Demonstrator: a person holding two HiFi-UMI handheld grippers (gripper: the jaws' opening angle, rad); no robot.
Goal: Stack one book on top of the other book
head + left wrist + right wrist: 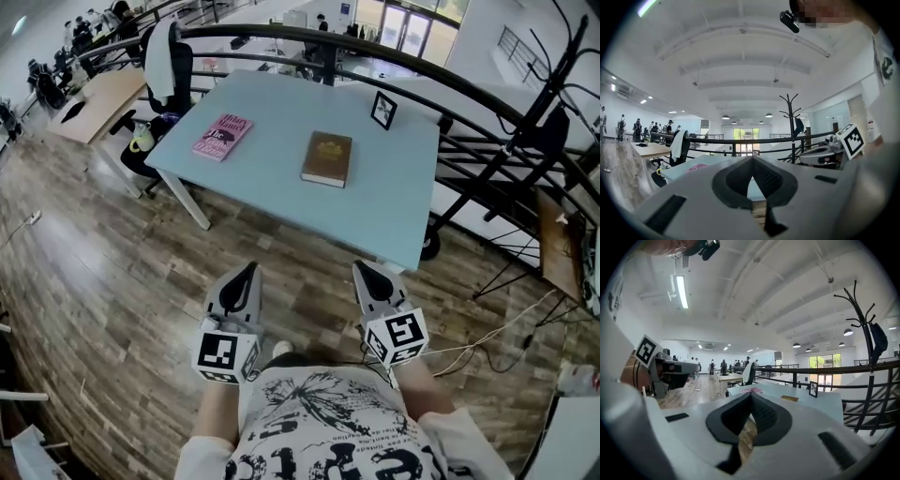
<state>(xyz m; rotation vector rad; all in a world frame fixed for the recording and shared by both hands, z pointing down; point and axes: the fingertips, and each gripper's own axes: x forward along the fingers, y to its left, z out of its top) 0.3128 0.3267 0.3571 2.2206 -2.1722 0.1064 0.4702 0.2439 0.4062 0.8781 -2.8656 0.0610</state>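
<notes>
Holding left gripper [248, 269] and right gripper [362, 268] short of the table [281, 202], jaws together, nothing gripped; we note pink book [222, 137], brown book [327, 157] apart on it.

Bright, even light: daylight thru glass doors [405, 28] at 12 o'clock in head view, plus ceiling lamps; a tube light [682, 290] glares at 10 o'clock in right gripper view. Shadows soft & faint, pics sharp at centre. All 3 views fisheye: straight lines bow toward edges, both gripper views go black at corners, nearest foreground slightly soft.
</notes>
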